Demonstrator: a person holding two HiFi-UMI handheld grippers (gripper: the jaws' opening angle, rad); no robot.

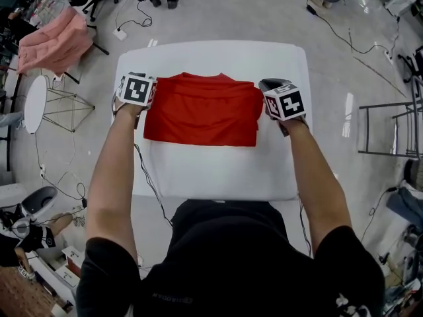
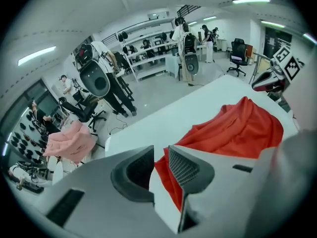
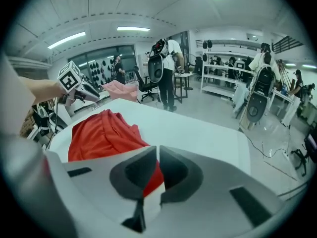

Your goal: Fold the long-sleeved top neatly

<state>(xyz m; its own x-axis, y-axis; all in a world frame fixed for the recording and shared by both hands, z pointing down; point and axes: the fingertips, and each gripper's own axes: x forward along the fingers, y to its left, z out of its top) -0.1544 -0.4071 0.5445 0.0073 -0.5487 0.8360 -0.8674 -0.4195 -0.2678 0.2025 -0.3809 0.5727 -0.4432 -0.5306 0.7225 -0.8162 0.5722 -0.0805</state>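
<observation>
Two grippers stand at the short ends of the red long-sleeved top [image 1: 205, 111], which lies folded in the middle of the white counter [image 1: 211, 174]. I judge they are placed so to keep both ends level while a fold is laid down and squared. The left gripper [image 2: 159, 157] has its fingers [image 2: 185, 167] parted by a moderate gap; cloth shows just beyond them, but they do not press it. The right gripper [image 3: 157, 157] has its fingers nearly together with red cloth between them, so it seems to pinch the right edge. The top forms a wide rectangle, with its long axis running from one gripper to the other.
</observation>
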